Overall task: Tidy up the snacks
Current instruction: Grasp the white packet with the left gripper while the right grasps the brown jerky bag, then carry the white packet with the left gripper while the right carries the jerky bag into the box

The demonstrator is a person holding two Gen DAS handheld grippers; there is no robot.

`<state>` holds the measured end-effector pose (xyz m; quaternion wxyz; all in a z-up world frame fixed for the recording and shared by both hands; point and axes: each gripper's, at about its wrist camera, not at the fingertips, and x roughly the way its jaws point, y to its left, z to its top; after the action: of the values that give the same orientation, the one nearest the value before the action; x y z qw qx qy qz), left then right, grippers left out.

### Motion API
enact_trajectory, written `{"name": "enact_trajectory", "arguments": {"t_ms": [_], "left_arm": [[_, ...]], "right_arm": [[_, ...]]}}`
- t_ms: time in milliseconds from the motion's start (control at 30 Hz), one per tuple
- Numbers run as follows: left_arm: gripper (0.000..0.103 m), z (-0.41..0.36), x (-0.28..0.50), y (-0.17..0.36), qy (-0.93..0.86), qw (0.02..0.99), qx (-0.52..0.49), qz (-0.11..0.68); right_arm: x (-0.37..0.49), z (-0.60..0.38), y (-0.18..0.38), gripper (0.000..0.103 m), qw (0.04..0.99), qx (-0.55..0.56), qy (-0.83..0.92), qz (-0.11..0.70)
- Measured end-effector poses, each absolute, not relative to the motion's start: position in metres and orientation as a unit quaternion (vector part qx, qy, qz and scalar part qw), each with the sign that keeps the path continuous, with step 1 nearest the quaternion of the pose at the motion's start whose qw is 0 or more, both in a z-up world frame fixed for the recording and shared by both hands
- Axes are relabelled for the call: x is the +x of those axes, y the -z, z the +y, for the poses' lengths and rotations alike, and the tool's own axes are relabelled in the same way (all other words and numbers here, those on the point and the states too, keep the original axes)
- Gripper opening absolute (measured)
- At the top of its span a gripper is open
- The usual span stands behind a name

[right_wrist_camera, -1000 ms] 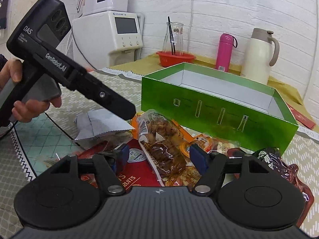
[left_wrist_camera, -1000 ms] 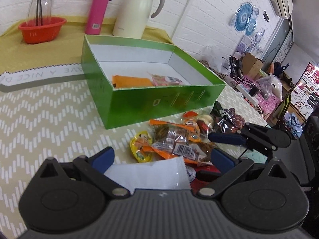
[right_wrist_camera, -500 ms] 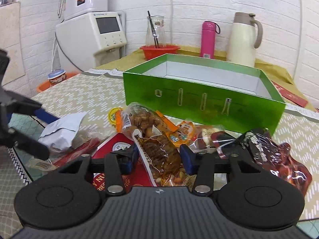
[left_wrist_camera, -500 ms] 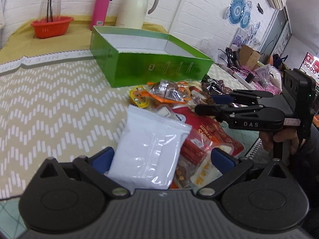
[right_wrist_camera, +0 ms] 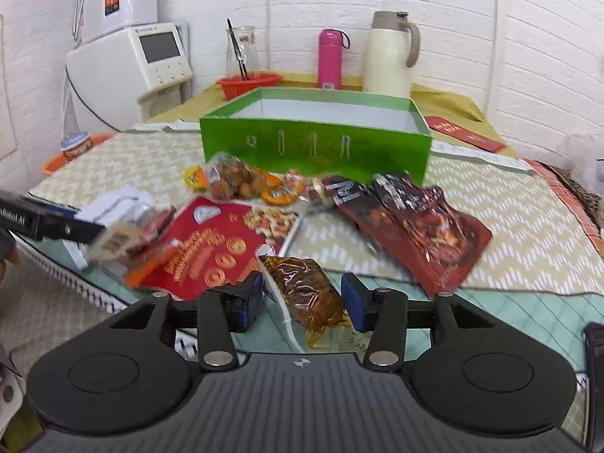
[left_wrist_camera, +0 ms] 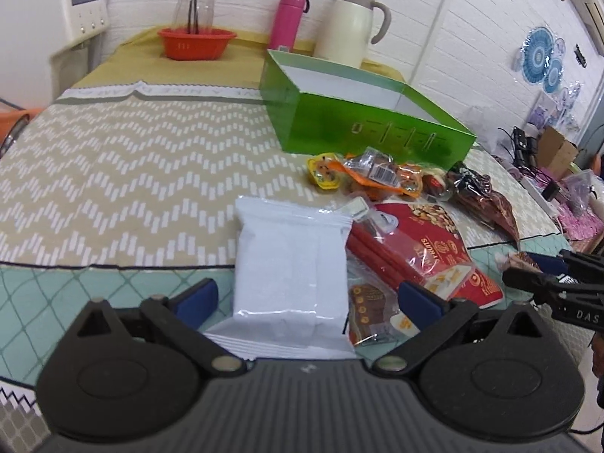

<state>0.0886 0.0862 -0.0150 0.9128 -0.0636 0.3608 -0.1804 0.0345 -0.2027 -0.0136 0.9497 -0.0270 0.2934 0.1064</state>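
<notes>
A green box (left_wrist_camera: 370, 128) stands open on the table, with a heap of snack packets in front of it. My left gripper (left_wrist_camera: 307, 298) hangs over a white packet (left_wrist_camera: 290, 256). Its jaws are closing, and the pads stand clear of the packet's sides. My right gripper (right_wrist_camera: 302, 302) has a brown snack packet (right_wrist_camera: 305, 294) between its pads near the table's front edge. The pads touch both sides while the jaws ease open a little. A red nut bag (right_wrist_camera: 219, 249) and a dark red bag (right_wrist_camera: 422, 226) lie in the heap.
At the back stand a red bowl (left_wrist_camera: 192, 43) holding a glass carafe, a pink bottle (left_wrist_camera: 287, 19) and a cream jug (left_wrist_camera: 351, 22). A white appliance (right_wrist_camera: 132, 64) stands at the far left. Small orange and clear packets (left_wrist_camera: 377, 177) lie against the box's front wall.
The left gripper swung left and drew back along the white packet. The right gripper narrowed on the brown packet and drew it out of the heap toward the front edge.
</notes>
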Motion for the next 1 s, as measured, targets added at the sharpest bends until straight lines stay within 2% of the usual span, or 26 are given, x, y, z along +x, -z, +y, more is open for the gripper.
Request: {"name": "enact_trajectory", "arguments": {"t_ms": [67, 133, 200, 533, 567, 600, 667, 700, 733, 1000], "left_arm": [[0.088, 0.085, 0.086, 0.015, 0.165, 0.917, -0.064, 0.358], [0.089, 0.084, 0.08, 0.014, 0.148, 0.923, -0.062, 0.351], [0.094, 0.085, 0.072, 0.011, 0.132, 0.93, -0.058, 0.337], [0.093, 0.071, 0.073, 0.007, 0.123, 0.936, -0.051, 0.325], [0.092, 0.067, 0.075, 0.009, 0.115, 0.938, -0.038, 0.325], [0.085, 0.064, 0.077, 0.012, 0.107, 0.938, -0.024, 0.329], [0.079, 0.066, 0.08, 0.015, 0.106, 0.938, -0.028, 0.33], [0.069, 0.07, 0.081, 0.014, 0.109, 0.936, -0.038, 0.334], [0.064, 0.073, 0.083, 0.014, 0.107, 0.934, -0.044, 0.337], [0.064, 0.063, 0.088, 0.013, 0.097, 0.934, 0.004, 0.345]], "right_arm": [[0.031, -0.205, 0.019, 0.083, 0.95, -0.007, -0.113, 0.292], [0.029, -0.205, 0.019, 0.089, 0.949, 0.006, -0.127, 0.289], [0.024, -0.205, 0.018, 0.099, 0.95, 0.004, -0.138, 0.282], [0.013, -0.21, 0.019, 0.1, 0.95, 0.003, -0.145, 0.278], [0.011, -0.21, 0.019, 0.1, 0.949, 0.004, -0.146, 0.278], [0.011, -0.21, 0.02, 0.1, 0.949, 0.005, -0.147, 0.279], [0.01, -0.212, 0.022, 0.1, 0.948, 0.011, -0.146, 0.282], [0.011, -0.212, 0.023, 0.099, 0.948, 0.014, -0.144, 0.285], [0.012, -0.213, 0.025, 0.099, 0.947, 0.016, -0.143, 0.287], [0.013, -0.213, 0.028, 0.099, 0.945, 0.019, -0.142, 0.293]]}}
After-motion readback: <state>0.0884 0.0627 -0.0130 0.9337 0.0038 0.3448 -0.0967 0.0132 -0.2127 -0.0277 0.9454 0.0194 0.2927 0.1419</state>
